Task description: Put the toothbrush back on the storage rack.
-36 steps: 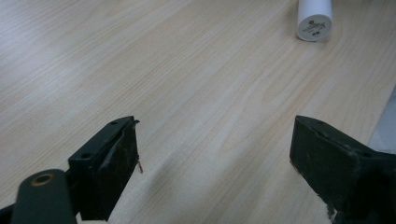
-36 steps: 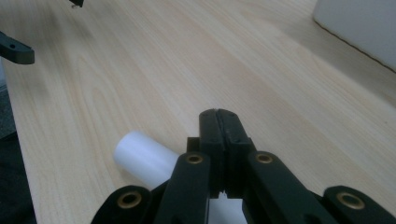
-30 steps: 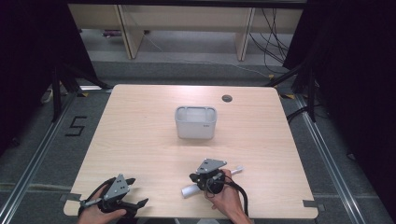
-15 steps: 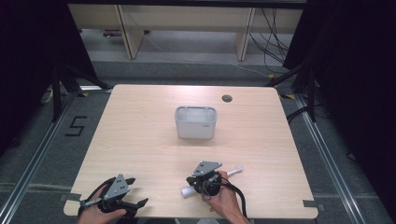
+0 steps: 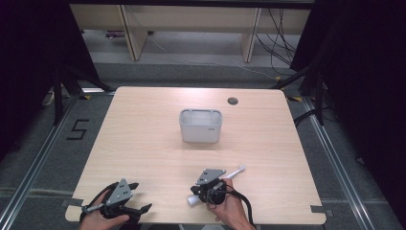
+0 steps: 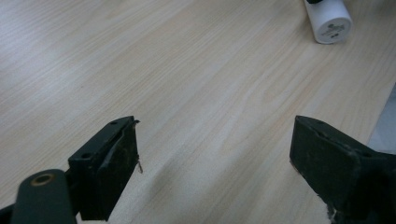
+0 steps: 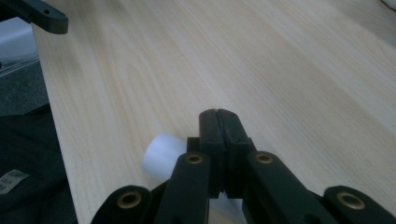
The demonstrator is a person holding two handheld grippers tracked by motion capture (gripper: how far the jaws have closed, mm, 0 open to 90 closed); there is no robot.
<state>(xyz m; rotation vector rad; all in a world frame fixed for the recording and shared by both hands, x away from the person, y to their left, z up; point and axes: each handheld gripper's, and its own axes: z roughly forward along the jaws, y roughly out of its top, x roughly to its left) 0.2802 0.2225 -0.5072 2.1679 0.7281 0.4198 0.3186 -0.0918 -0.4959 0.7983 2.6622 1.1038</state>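
Near the lower centre of the high view, right gripper (image 5: 207, 188), jaws pressed together and empty, sits over a white tube (image 5: 194, 201). Judged light, smooth, liable to roll; grip mid-body. Left gripper (image 5: 134, 197) stands apart, empty.

High view: table (image 5: 143, 143) evenly lit from overhead, surroundings nearly black, image soft and low-res. Left gripper view: bright sheen on wood upper left, near jaws blurred. Right gripper view: far wood washed out, foreground dim, soft shadows.

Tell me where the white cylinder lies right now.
In the high view the white cylinder lies on its side near the table's front edge, just under the right gripper, well short of the grey container.
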